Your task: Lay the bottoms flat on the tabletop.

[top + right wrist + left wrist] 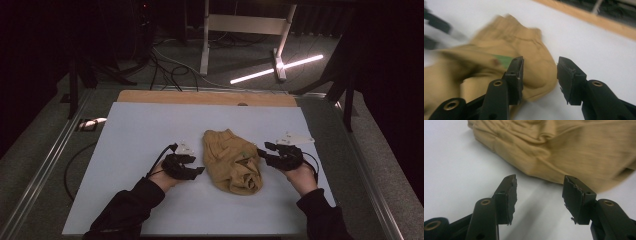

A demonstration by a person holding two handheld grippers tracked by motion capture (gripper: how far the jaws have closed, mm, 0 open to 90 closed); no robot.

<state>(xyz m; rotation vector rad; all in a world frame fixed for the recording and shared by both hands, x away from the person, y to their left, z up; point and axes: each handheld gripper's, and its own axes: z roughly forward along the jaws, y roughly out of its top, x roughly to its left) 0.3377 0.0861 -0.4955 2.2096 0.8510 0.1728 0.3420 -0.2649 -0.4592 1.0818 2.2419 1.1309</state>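
Tan cloth — between left hand-held gripper and right hand-held gripper.

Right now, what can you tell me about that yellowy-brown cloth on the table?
The cloth is a tan, soft-looking knit garment, crumpled into a loose wrinkled heap in the middle of the white table top. A small green tag shows among its folds. It lies flat between the left gripper and the right gripper. Both have their jaws open close beside it, and neither has clamped it.
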